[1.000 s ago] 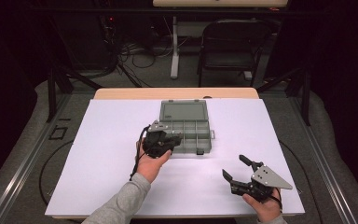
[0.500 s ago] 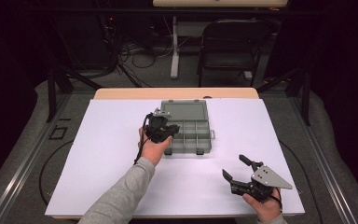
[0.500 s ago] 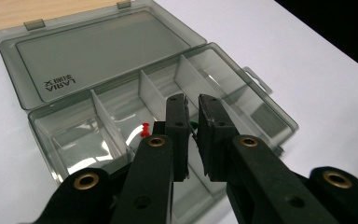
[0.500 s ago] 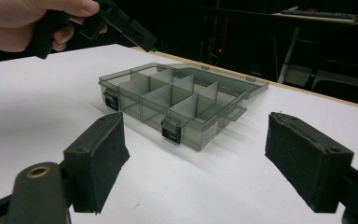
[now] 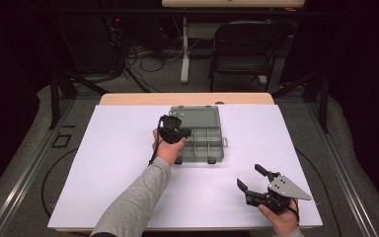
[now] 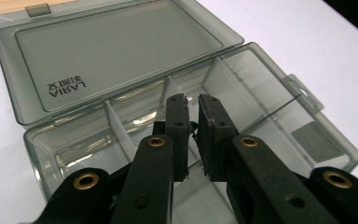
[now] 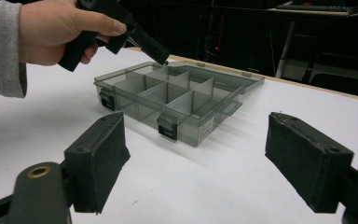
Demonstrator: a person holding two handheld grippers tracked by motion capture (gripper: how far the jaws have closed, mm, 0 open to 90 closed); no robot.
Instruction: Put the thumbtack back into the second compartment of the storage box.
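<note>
Left hand-held gripper (image 6: 192, 122), mid-frame, pinches a tiny green item (image 6: 192, 124) above the open organiser box (image 5: 197, 133); right hand-held gripper (image 5: 254, 178) rests spread wide, lower right of the surface (image 5: 113, 163).

The high view looks forward and down from above the person's side, taking in the whole white table (image 5: 128, 173) with the left gripper (image 5: 180, 132) far ahead and the right gripper (image 5: 250, 178) near the bottom edge. The left gripper view sits close, looking steeply down along its nearly closed jaws into the compartment box (image 6: 270, 107) just beyond them. The right gripper view looks low and almost level across the table, its jaws wide apart, with the box well ahead. All three views share the box; the right gripper view and the high view also share the left gripper.
</note>
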